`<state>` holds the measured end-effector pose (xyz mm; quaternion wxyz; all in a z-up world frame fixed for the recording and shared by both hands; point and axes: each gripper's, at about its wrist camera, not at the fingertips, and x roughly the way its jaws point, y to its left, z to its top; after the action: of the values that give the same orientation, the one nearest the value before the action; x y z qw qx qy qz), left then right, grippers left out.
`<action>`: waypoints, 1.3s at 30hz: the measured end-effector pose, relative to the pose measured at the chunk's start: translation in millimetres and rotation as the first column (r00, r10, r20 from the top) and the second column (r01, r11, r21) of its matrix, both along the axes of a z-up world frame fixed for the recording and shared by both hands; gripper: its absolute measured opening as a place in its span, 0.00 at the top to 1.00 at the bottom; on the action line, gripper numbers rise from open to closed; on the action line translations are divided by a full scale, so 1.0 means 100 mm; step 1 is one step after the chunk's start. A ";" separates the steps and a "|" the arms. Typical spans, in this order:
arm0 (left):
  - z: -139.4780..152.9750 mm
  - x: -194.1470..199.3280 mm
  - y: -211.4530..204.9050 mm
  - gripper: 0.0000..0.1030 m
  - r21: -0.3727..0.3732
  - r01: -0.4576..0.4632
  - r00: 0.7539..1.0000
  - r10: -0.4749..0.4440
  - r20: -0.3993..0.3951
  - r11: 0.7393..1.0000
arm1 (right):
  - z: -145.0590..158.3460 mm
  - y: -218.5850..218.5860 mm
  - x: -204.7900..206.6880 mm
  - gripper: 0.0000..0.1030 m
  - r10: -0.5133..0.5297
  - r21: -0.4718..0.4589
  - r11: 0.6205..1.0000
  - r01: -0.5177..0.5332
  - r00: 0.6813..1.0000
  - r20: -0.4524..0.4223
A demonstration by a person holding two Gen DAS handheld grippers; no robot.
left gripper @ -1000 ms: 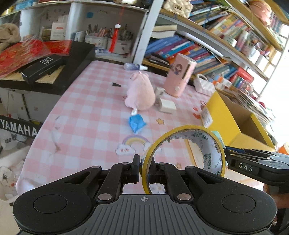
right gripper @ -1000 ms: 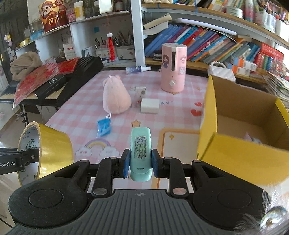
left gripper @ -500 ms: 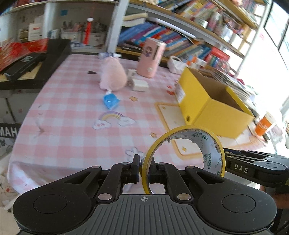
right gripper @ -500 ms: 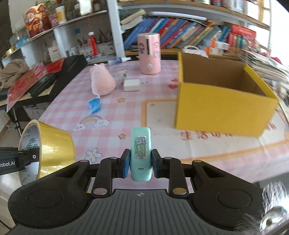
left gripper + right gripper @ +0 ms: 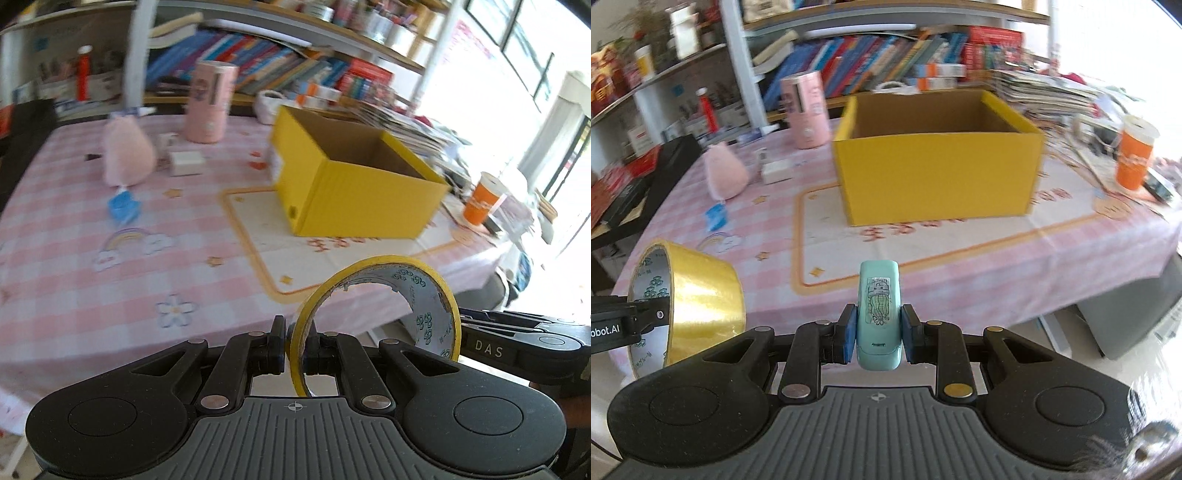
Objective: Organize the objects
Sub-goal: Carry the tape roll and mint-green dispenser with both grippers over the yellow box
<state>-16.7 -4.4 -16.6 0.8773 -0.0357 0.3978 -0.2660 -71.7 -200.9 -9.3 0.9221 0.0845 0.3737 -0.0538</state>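
My left gripper (image 5: 295, 345) is shut on the rim of a yellow tape roll (image 5: 428, 295), held off the table's front edge; the roll also shows in the right wrist view (image 5: 698, 291). My right gripper (image 5: 878, 332) is shut on a small teal stapler-like case (image 5: 878, 306) with a jellyfish sticker, also in front of the table. An open yellow cardboard box (image 5: 938, 173) stands on the pink checked tablecloth (image 5: 768, 236); it also shows in the left wrist view (image 5: 354, 184). The right gripper's side (image 5: 517, 347) shows at the lower right of the left wrist view.
On the table lie a pink plush (image 5: 724, 175), a blue packet (image 5: 716, 216), a white block (image 5: 776, 171) and a pink cylinder (image 5: 807, 110). An orange cup (image 5: 1134, 158) stands at the right. Bookshelves (image 5: 886, 62) line the back. A black case (image 5: 639, 184) sits left.
Both grippers have pulled back from the table and swung right, keeping their loads. The yellow box is now nearer the centre of both views.
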 end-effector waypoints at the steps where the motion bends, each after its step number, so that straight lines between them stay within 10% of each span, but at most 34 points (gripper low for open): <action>1: 0.00 0.00 -0.06 0.94 0.002 0.018 1.000 -0.018 0.000 1.000 | 0.00 -0.05 -0.03 0.78 -0.019 0.001 1.000 0.019 1.000 -0.003; 13: -0.01 0.09 -0.64 0.94 0.016 0.153 0.988 -0.153 -0.001 0.988 | -0.03 -0.55 -0.21 0.78 -0.169 0.017 0.985 0.169 0.985 -0.024; 39: 0.30 0.91 -1.18 0.94 0.006 0.099 0.990 -0.099 0.104 0.995 | 0.25 -1.24 0.67 0.78 -0.127 0.000 0.992 0.127 0.990 0.058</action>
<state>74.6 -122.5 13.4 0.8827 -0.0015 0.3528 -0.3106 -4.6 -324.8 15.3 0.9275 0.1079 0.3405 -0.1107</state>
